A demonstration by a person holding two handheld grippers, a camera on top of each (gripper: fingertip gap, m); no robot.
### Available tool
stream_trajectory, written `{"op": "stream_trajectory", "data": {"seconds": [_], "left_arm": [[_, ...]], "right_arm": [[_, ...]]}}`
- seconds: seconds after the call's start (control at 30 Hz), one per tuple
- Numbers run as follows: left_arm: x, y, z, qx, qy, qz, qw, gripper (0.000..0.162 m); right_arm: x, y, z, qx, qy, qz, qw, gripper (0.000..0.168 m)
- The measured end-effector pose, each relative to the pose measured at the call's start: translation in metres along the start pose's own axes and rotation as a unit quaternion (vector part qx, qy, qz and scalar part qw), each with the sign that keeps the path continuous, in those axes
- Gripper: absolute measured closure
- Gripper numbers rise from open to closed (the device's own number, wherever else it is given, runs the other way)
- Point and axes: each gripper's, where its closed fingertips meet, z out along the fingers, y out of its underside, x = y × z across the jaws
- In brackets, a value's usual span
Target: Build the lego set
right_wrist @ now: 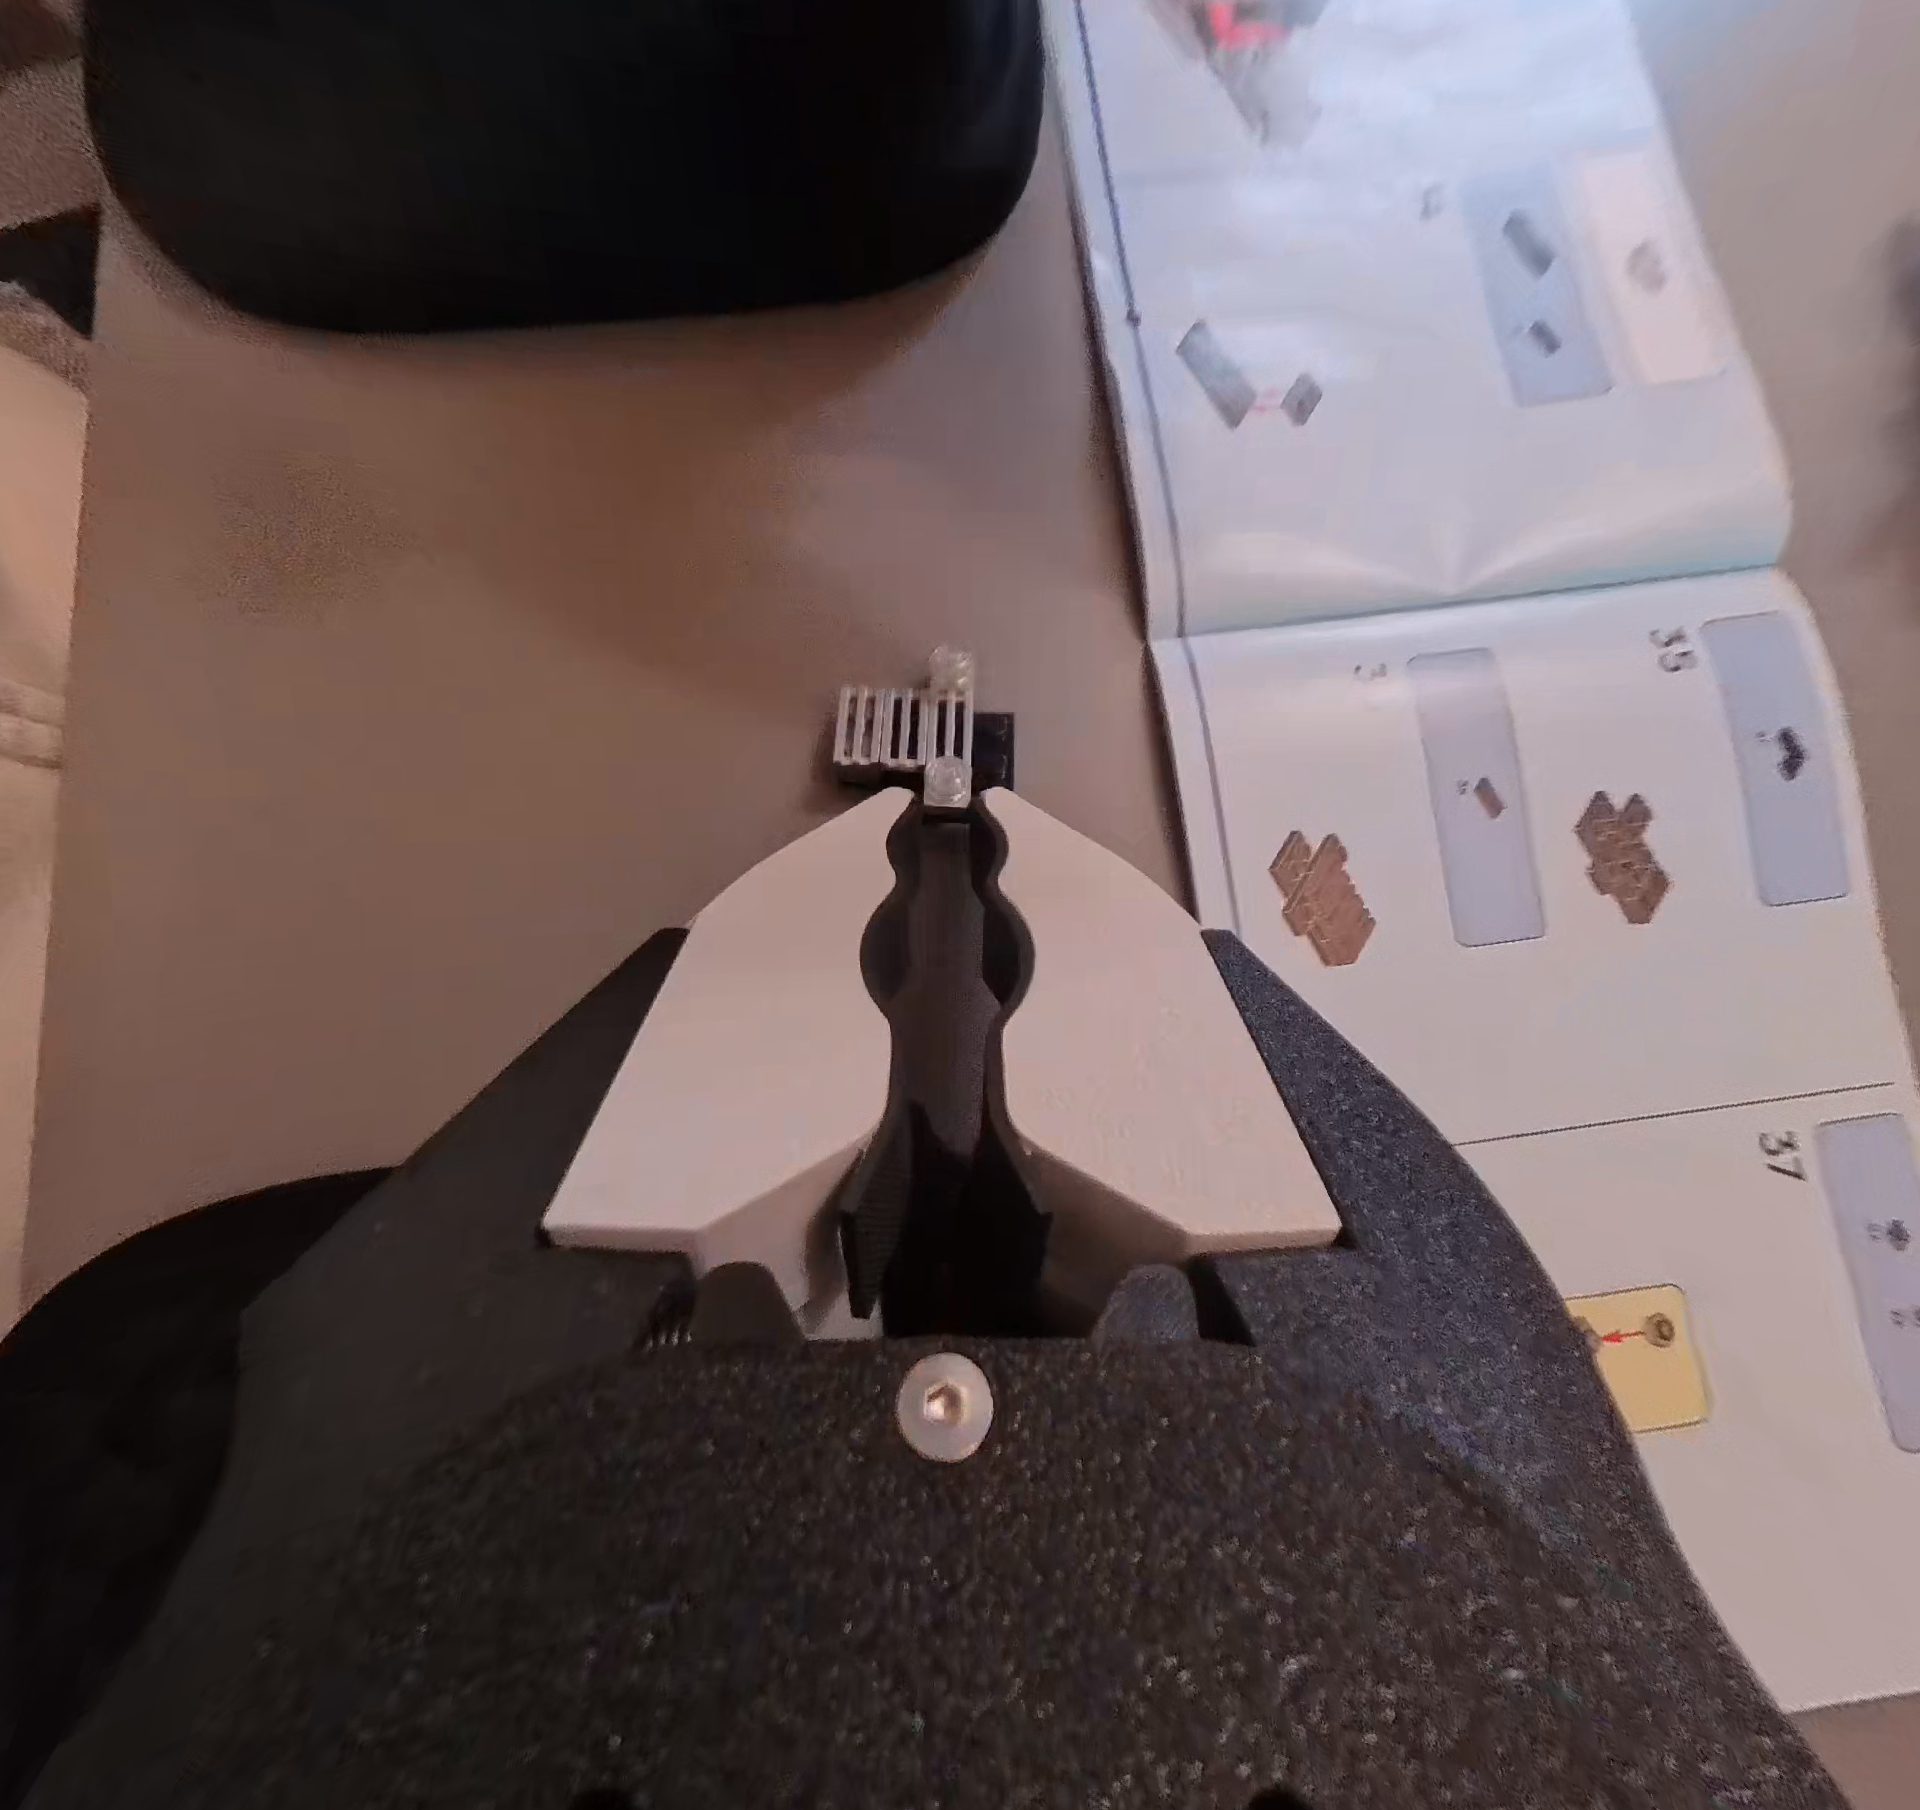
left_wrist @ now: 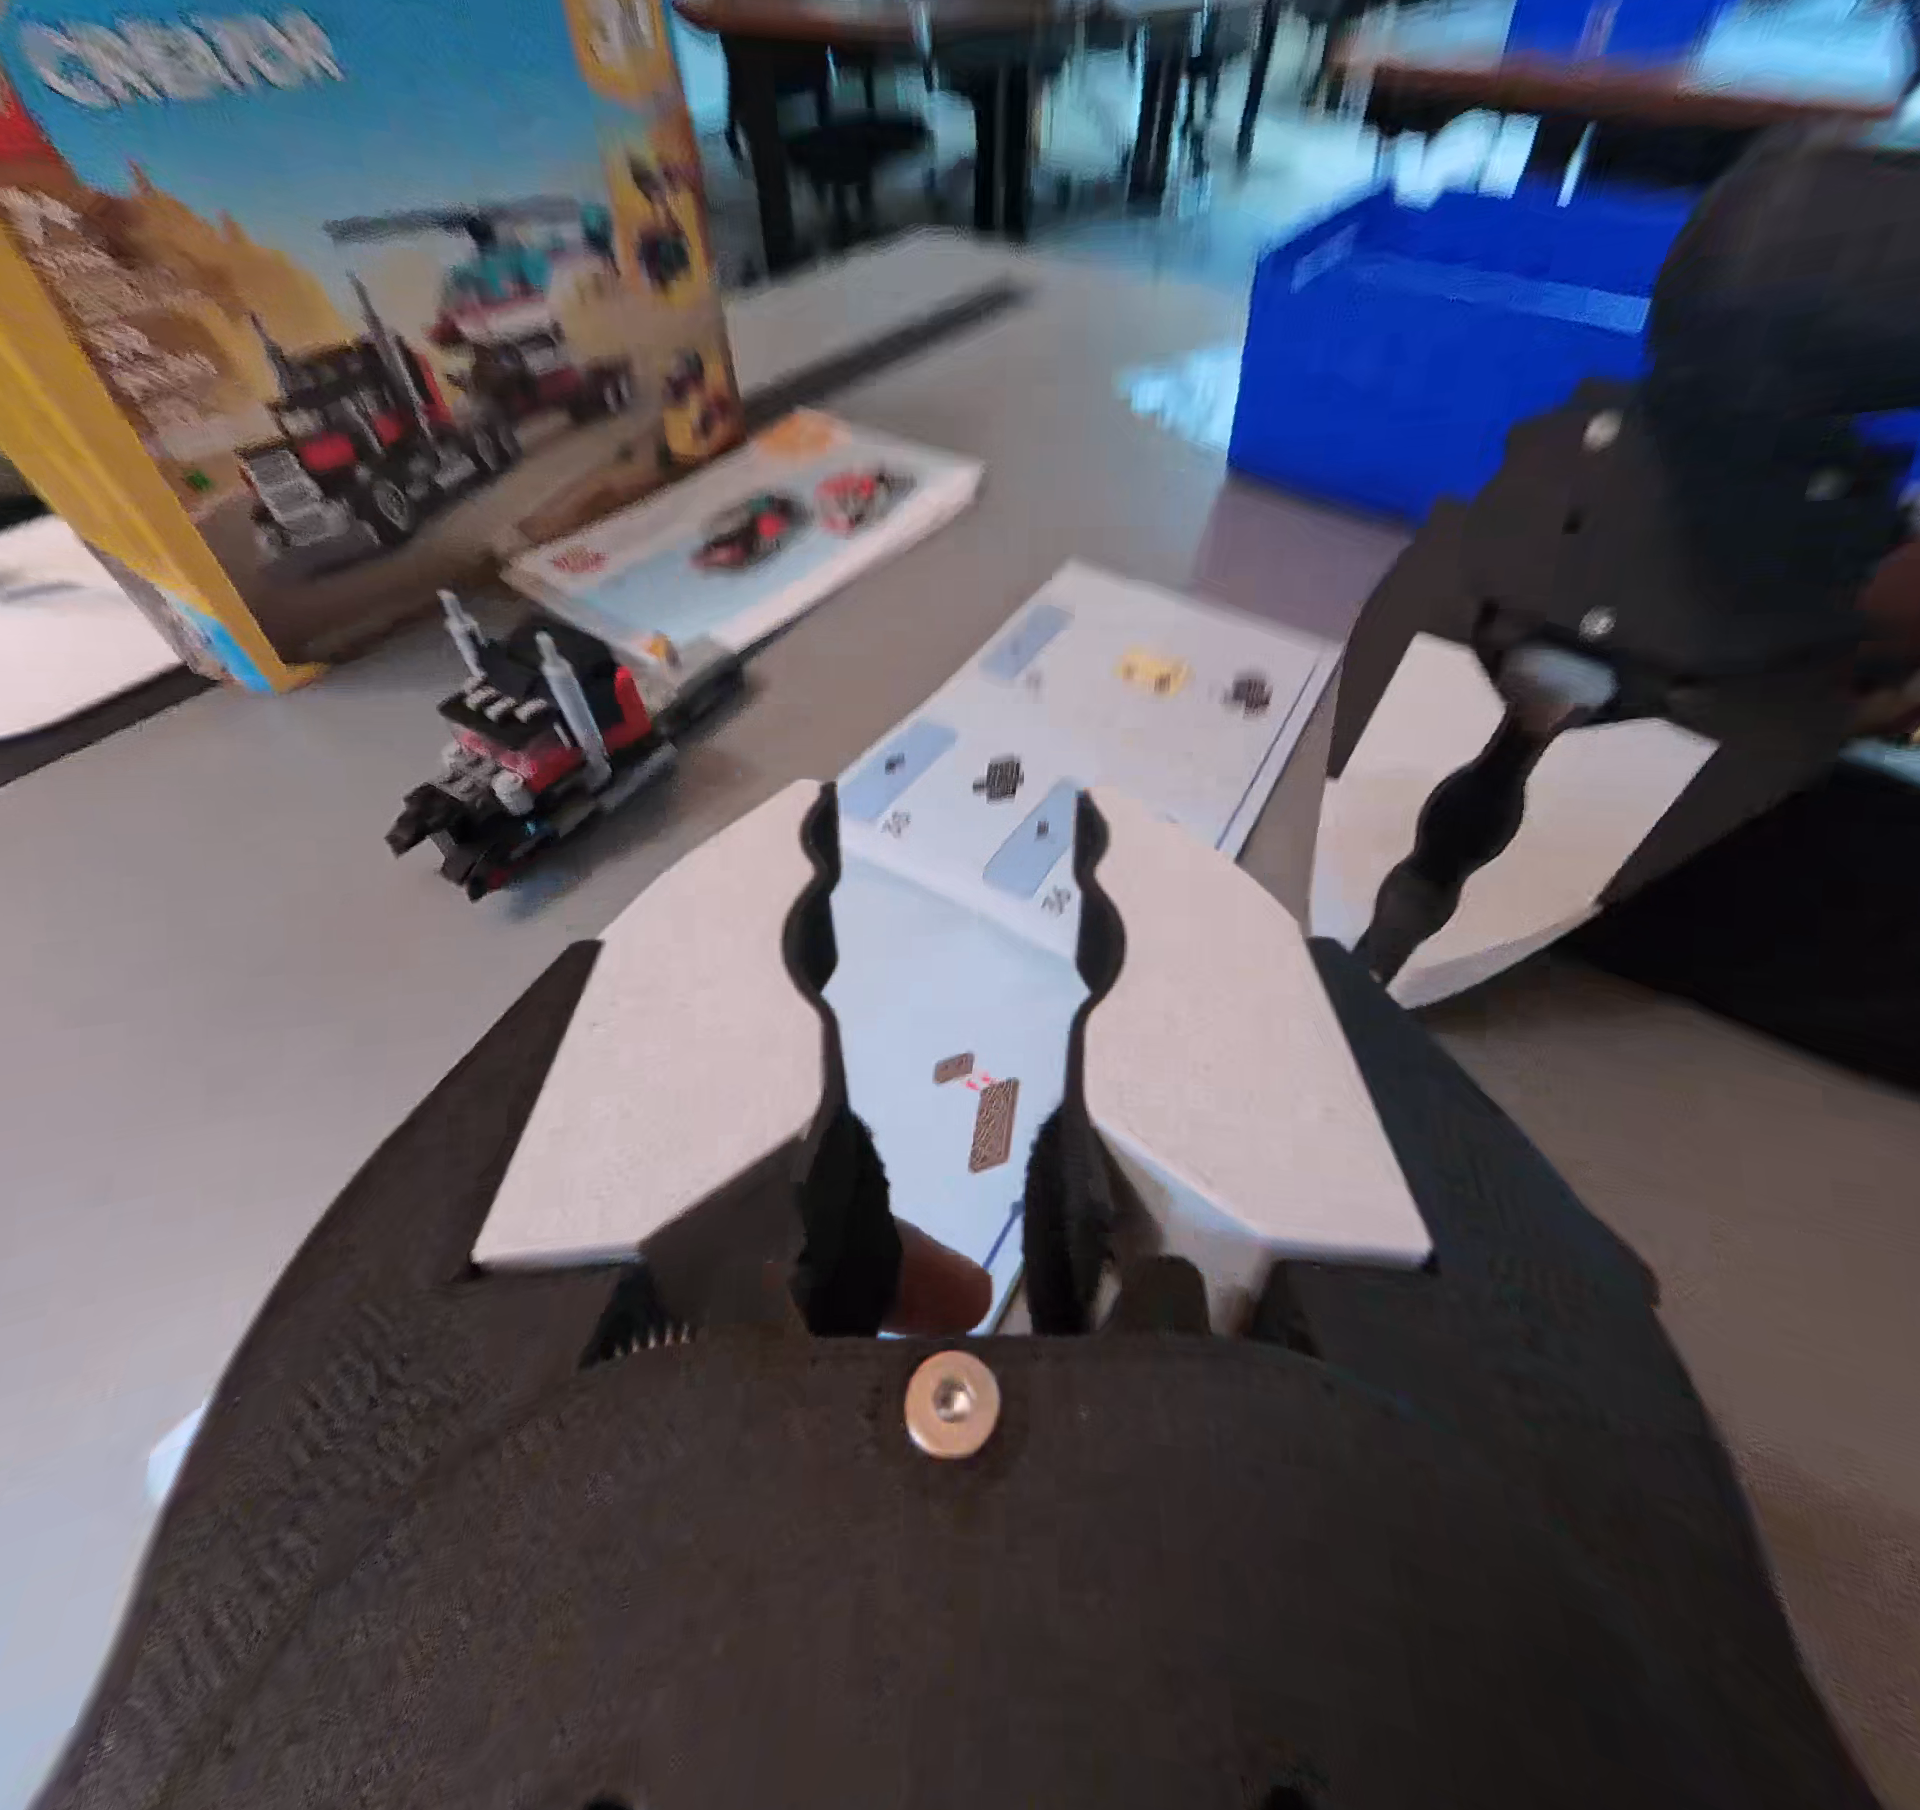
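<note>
At the centre of the right wrist frame my right gripper (right_wrist: 948, 796) pinches the small grille assembly (right_wrist: 914, 730) by its clear stud to carry it, while my left gripper (left_wrist: 954, 804) hangs parted and empty over the instruction booklet (left_wrist: 1122, 711), the half-built truck (left_wrist: 551, 732) waiting left of centre.

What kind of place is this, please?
Probably a shared workroom or a canteen-like hall, not a home: rows of dark wooden tables with black chairs stand behind the grey work table, and a blue plastic storage crate sits on it.
</note>
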Motion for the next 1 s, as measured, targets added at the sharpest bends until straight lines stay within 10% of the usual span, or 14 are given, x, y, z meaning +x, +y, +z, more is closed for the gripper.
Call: {"op": "stream_trajectory", "data": {"seconds": [0.17, 0.37, 1.0], "left_arm": [[0.015, 0.021, 0.042, -0.13, 0.045, 0.074, 0.988, 0.14], [-0.004, 0.066, 0.071, -0.244, 0.024, 0.091, 0.965, 0.143], [0.006, 0.079, 0.075, -0.233, 0.073, 0.032, 0.969, 0.14]], "right_arm": [[0.004, -0.006, -0.014, 0.046, -0.021, 0.06, 0.997, 0.128], [0.079, 0.044, -0.066, 0.089, 0.16, 0.274, 0.944, 0.082], [0.071, 0.047, -0.034, -0.008, 0.147, 0.255, 0.956, 0.07]]}}
